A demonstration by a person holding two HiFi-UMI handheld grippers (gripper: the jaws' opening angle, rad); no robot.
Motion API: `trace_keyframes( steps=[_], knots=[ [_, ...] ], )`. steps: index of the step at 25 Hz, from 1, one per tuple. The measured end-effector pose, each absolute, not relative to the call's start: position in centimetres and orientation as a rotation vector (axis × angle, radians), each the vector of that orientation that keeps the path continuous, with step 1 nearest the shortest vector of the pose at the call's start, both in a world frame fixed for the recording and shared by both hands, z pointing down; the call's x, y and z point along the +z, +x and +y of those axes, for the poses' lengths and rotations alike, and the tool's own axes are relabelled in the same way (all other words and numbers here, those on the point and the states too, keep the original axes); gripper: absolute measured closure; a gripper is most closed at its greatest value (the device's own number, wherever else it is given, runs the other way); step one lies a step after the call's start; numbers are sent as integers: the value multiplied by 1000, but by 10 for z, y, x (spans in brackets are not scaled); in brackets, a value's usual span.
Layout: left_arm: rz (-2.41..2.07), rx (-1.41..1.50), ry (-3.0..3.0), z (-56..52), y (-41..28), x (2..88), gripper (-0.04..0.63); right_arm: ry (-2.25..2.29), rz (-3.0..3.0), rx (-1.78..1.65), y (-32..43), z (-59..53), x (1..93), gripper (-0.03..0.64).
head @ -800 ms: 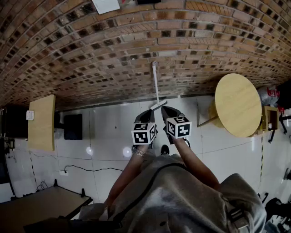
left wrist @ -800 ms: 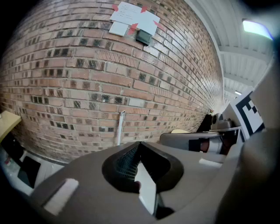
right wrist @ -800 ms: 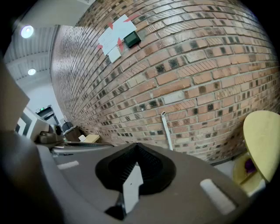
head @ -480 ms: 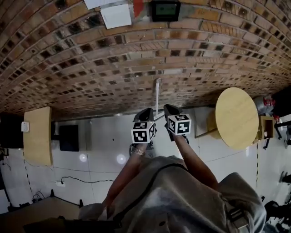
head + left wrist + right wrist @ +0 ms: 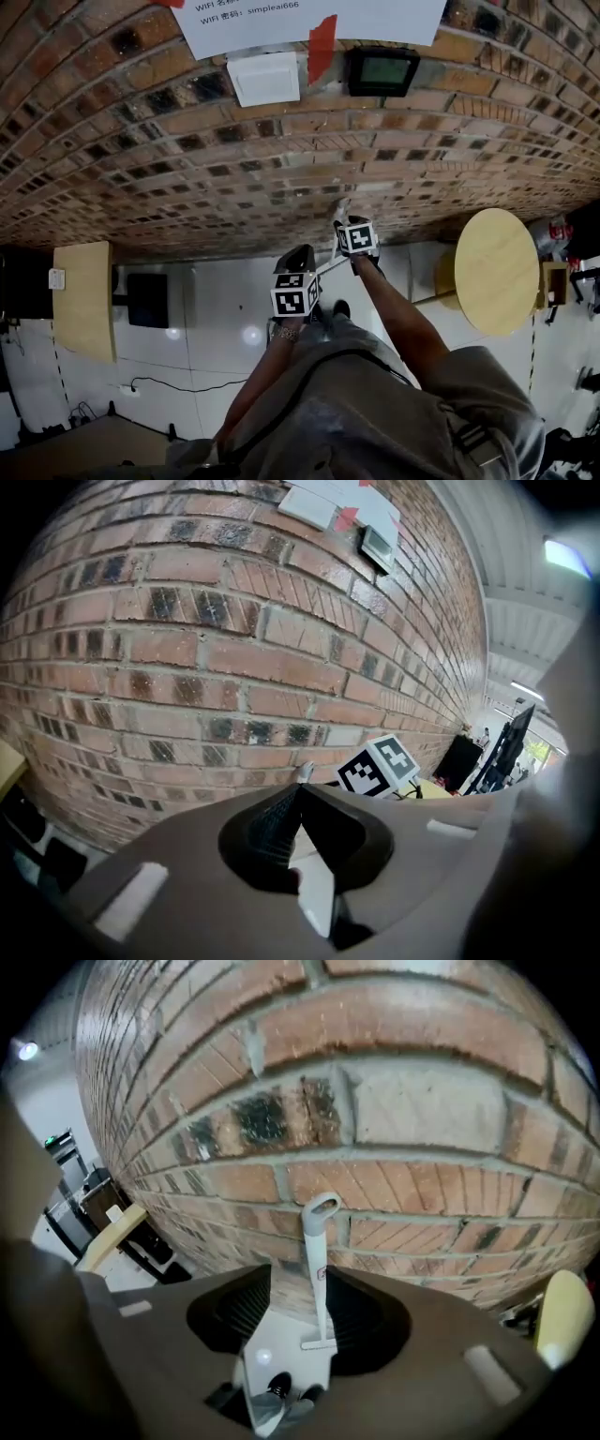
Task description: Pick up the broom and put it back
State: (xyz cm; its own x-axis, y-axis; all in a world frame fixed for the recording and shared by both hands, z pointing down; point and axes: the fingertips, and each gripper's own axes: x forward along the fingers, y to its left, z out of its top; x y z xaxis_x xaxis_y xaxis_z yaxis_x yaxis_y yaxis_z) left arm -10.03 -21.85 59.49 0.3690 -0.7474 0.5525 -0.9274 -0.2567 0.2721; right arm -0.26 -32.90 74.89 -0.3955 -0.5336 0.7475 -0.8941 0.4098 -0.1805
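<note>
At the far left of the head view a wooden panel (image 5: 82, 286) stands by the brick wall (image 5: 187, 159), with a dark box (image 5: 148, 298) just beside it on the pale floor (image 5: 216, 272). A thin cable (image 5: 178, 384) lies on the floor below them.

The left gripper (image 5: 300, 255) is held out over the floor at the foot of the wall. In the left gripper view (image 5: 300, 787) its two jaws meet at the tips and nothing sits between them. Only a wedge of floor shows lower down, and the marker cube (image 5: 380, 766) of the other gripper appears just beyond.

The broom (image 5: 329, 265) is white and stands upright against the wall, its head on the floor and its looped handle top raised toward the right gripper (image 5: 341, 223). That gripper is held higher and closer to the wall than the left one. In the right gripper view (image 5: 300, 1271) the jaws stand apart. The broom (image 5: 320, 1279) shows in the gap between them, nearer the right-hand jaw, and whether it touches that jaw cannot be told. A pair of dark shoes (image 5: 281, 1389) shows at the bottom of the gap.

Up on the wall hang a white box (image 5: 263, 77) and a small dark screen (image 5: 382, 70), under a paper sign (image 5: 309, 19). At the right stands a round wooden table (image 5: 495, 270), well apart from the broom.
</note>
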Motion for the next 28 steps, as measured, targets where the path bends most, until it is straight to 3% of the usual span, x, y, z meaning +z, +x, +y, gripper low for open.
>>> trace_keyframes(
  steps=[8,10,15,21,28],
  knots=[
    [-1562,456,1980,-230,-138,591,615,1187,-1965,794,-12,-379,807,459],
    [-1583,458,1957,-233,-143,591,615,1229,-1922,883,-12,-377,810,516],
    [-1561,441,1984,-246,-128,587,615,1300,-1962,794,4,-388,801,518],
    [-1524,403,2058,-263,-108,580,615,1240,-2082,744,20,-348,773,518],
    [-1486,349,2143,-282,-84,569,615,1296,-2227,705,29,-301,676,517]
  ],
)
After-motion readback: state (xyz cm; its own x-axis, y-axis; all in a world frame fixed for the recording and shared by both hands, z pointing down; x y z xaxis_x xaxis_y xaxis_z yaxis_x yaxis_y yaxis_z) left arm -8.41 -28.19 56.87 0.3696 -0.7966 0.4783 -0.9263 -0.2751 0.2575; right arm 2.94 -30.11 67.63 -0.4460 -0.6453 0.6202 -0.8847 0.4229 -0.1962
